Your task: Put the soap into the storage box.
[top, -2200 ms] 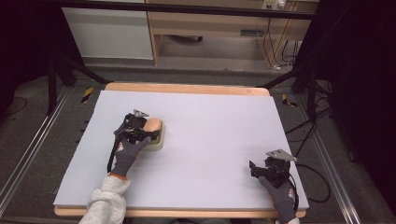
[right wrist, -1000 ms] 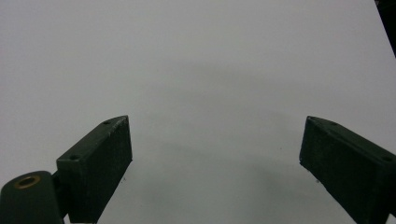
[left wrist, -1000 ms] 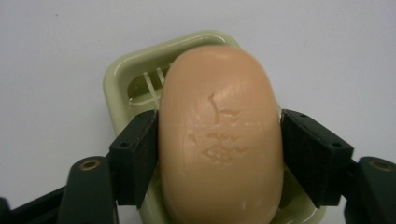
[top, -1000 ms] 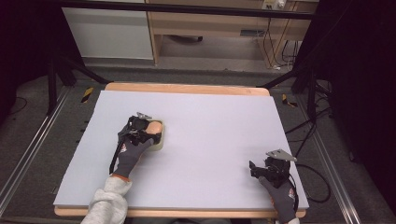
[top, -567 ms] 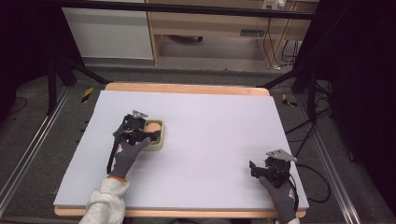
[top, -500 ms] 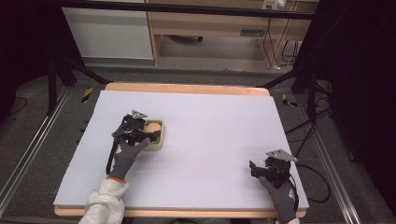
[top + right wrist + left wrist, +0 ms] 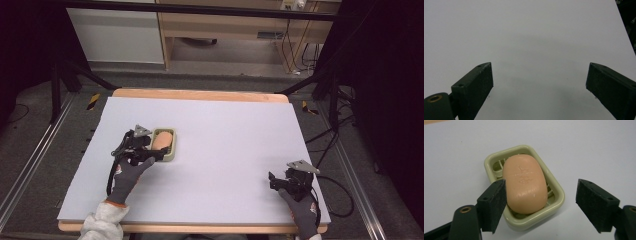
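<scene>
- High view: the tabletop (image 7: 225,150) carries a soap dish (image 7: 164,145) at its 9 o'clock side, well apart from the right tongs (image 7: 275,181), spread wide over bare surface at 5 o'clock.
- Soap dish: light, likely to skid if nudged.
- Left tongs (image 7: 541,202): spread wide, one jaw against the soap bar (image 7: 525,186); a slanted squeeze could squirt it out.

Wood-edged table (image 7: 200,95), pale lilac top, green soap dish (image 7: 164,142) at left
</scene>
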The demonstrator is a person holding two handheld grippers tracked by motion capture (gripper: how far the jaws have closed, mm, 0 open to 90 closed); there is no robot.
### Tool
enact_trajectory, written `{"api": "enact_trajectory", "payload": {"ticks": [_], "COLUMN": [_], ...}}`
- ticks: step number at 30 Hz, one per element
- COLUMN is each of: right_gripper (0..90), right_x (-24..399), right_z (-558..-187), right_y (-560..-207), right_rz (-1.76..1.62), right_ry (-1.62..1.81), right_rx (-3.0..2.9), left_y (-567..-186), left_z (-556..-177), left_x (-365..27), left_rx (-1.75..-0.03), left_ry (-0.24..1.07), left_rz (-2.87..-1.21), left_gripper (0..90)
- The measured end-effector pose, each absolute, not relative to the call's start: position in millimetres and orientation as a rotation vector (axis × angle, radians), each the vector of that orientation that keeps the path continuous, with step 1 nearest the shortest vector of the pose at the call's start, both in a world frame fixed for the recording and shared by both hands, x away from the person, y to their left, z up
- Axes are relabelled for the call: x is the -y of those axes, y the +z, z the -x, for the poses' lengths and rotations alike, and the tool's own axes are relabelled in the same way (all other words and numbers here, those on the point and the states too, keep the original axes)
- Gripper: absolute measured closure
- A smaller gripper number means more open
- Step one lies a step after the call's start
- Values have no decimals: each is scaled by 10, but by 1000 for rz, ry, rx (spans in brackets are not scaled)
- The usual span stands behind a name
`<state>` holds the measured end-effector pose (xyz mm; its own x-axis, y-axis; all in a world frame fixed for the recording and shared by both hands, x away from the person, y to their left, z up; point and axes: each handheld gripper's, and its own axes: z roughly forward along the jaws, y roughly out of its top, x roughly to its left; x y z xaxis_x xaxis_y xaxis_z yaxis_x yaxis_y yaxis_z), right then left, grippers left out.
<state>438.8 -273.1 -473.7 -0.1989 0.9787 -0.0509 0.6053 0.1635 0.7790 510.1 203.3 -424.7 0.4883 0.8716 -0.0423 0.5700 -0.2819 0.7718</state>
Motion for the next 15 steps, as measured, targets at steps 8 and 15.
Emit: {"api": "enact_trajectory", "payload": {"ticks": [8,15], "right_gripper": [69,67], "right_x": [2775,2791], "right_z": [-4383,-4381], "right_y": [-4731,-4732], "right_rz": [-1512,-1514], "right_ry": [853,839], "right_rx": [-1855,-1849], "left_y": [-4317,-4437], "left_z": [-4836,-4676], "left_x": [-2230,-2424], "left_rx": [-1183,-1217], "left_ry": [554,551], "left_rz": [-1956,-1953], "left_gripper": [211,198]}}
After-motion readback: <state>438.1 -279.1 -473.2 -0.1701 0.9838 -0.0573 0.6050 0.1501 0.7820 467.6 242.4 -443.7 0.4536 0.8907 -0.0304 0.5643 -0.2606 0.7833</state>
